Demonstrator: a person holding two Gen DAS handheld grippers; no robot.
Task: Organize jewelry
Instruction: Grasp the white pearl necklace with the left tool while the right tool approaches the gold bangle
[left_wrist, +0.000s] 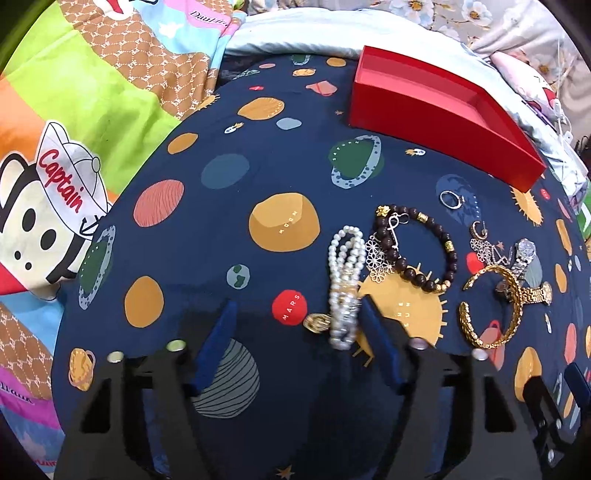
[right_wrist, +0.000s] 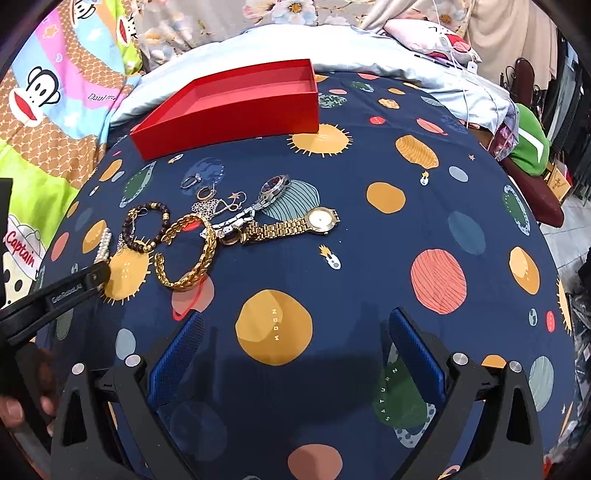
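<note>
My left hand-held gripper (left_wrist: 295, 325) is spread around the pearl bracelet (left_wrist: 344, 280) on the bed, w/ the gold ring (left_wrist: 316, 322) between its pads too, so closing may catch both or slip off; right hand-held gripper (right_wrist: 293, 354) spread, empty.

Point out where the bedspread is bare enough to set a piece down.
Free: the planet-print bedspread right of the gold watch, and left of the pearl bracelet. The red box looks empty. Crowded: between the pearls and the watches, where the gold bangle and dark bead bracelet lie.
</note>
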